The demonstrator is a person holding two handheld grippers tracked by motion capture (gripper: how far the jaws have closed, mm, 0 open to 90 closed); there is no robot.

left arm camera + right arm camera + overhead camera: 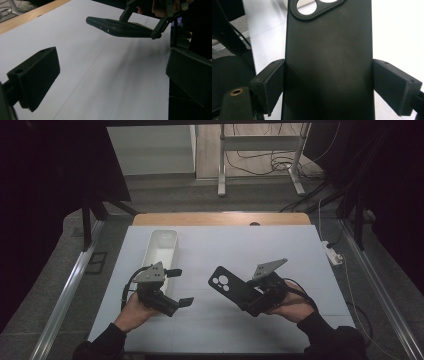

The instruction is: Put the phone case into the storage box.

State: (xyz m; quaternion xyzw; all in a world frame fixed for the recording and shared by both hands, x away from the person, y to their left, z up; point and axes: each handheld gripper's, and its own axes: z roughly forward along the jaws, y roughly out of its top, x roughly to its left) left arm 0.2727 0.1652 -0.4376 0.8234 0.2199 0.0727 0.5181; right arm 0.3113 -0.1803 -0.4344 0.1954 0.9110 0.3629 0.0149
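A black phone case [227, 285] with round camera holes hangs above the white mat, right of centre. My right gripper [251, 299] is shut on its lower end. In the right gripper view the case [328, 62] stands upright between the two pads [270, 82], which press on its long sides. My left gripper [181, 287] is held low over the mat to the left, jaws open wide with nothing between them. In the left gripper view its jaws [112, 75] frame bare mat, and the case [112, 25] shows edge-on farther off in the right gripper [143, 23].
A long white tray [162, 247] lies on the mat just behind the left gripper. The white mat [225, 245] covers a wooden table [220, 218]. Metal rails run along both sides, with a stand and cables on the floor behind.
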